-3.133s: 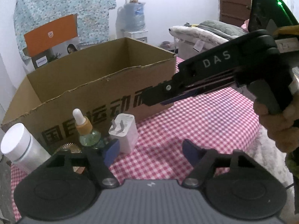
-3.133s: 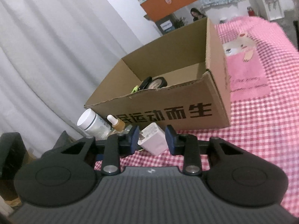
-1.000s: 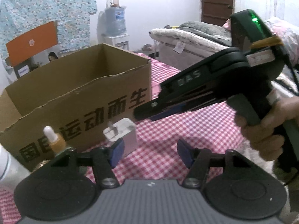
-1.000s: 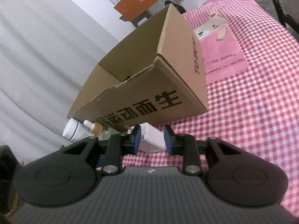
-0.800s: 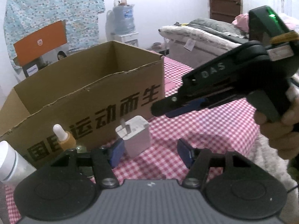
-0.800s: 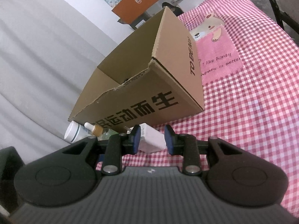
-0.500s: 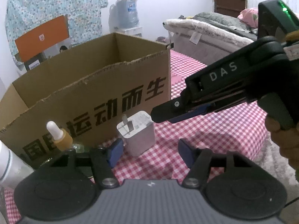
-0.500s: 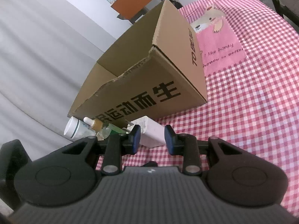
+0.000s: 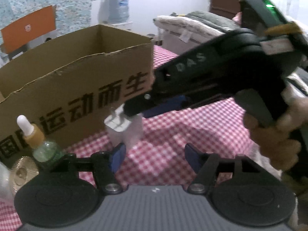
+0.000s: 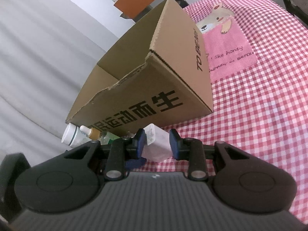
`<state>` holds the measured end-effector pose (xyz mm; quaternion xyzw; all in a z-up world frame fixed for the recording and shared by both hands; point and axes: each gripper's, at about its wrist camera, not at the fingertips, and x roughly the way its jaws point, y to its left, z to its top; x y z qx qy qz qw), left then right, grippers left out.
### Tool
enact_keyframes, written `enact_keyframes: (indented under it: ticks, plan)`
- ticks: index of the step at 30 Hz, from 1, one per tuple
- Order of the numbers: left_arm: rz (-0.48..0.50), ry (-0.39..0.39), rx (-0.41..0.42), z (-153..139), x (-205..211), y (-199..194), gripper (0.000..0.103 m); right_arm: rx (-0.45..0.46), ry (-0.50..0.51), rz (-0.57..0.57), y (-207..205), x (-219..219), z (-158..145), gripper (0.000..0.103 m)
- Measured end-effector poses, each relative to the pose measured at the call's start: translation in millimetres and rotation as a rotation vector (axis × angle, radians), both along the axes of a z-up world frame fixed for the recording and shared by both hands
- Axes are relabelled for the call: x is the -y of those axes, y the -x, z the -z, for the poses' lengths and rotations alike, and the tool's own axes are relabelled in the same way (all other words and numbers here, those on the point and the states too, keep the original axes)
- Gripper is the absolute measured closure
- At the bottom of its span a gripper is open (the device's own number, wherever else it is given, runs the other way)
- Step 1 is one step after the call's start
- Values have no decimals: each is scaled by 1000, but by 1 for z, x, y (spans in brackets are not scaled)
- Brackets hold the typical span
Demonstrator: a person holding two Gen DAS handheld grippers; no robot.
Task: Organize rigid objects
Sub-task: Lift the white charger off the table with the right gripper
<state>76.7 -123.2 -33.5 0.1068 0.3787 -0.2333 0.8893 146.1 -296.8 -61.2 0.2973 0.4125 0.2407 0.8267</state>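
The right gripper [image 10: 157,144] straddles the white charger [image 10: 156,146], unclamped, bound for the cardboard box [image 10: 146,88] at 12 o'clock. The left gripper [image 9: 153,156], just widening, stands empty

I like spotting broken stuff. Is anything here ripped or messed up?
Yes: the cardboard box looks damaged. The top edge of its front wall is torn and jagged, not cut straight. The dropper bottle stands upright, and nothing has spilled on the checked cloth.
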Motion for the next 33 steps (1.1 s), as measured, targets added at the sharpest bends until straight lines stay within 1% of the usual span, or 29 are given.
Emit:
enact_keyframes:
  ticks: [3,5,7,14,15,21,24,30,32,33]
  plan:
    - [-42,-33,74,-5,-5,5,34,0,4,4,0,2,0,75]
    - [-66,-45,101,-9,-9,3,34,1,7,3,0,2,0,75]
    - [-72,-51,92,-9,-10,-4,34,0,4,1,-1,2,0,75]
    - [-34,-96,68,2,4,-22,35,1,8,-7,-5,-2,0,75]
    - [-33,-93,65,3,5,-24,37,1,10,-9,-5,-2,0,75]
    - [-58,-71,60,3,0,-35,59,2,11,-20,-7,-3,0,75]
    - [-61,-48,51,2,-5,-42,60,-4,-2,-30,-9,-5,1,75]
    - [-65,-14,58,2,-9,-38,65,19,30,-28,-6,-9,-3,77]
    - [-60,-10,61,1,-9,-37,69,23,37,-28,-5,-11,-4,78]
    - [-56,-5,62,1,-9,-35,75,25,37,-29,-5,-11,-5,79]
